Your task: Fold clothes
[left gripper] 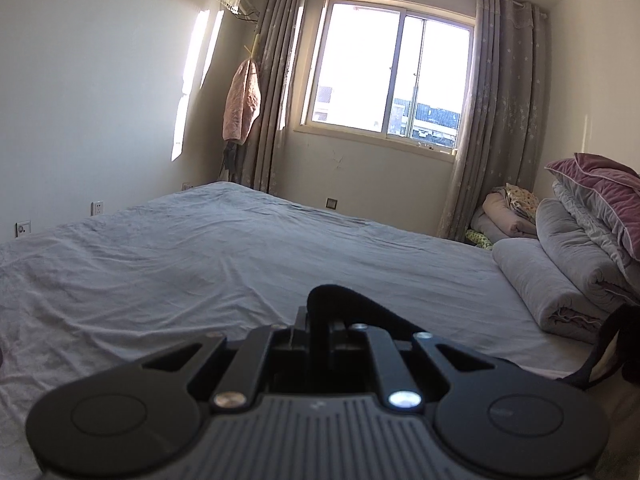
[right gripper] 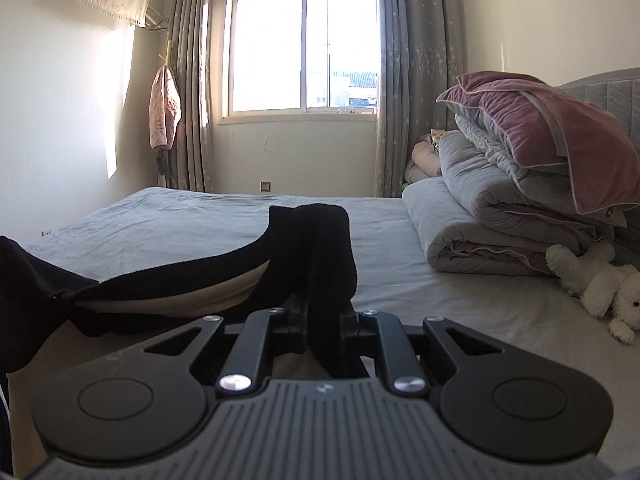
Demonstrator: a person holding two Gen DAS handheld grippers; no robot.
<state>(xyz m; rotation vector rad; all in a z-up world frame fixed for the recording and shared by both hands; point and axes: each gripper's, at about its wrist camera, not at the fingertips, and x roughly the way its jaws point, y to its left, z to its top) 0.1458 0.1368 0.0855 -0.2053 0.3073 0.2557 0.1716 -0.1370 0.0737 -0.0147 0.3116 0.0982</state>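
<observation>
Black garment (right gripper: 312, 256), soft knit w/ pale beige lining showing on its underside, hangs stretched above the bed. One bunched edge stands up in a dark fold at right; the rest sags leftward to a second pinched end (left gripper: 332, 304).

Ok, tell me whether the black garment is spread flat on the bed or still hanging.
Hanging, not spread. The black garment sags between the right gripper and left gripper, both clamped on its edge, above the grey bedsheet.
</observation>
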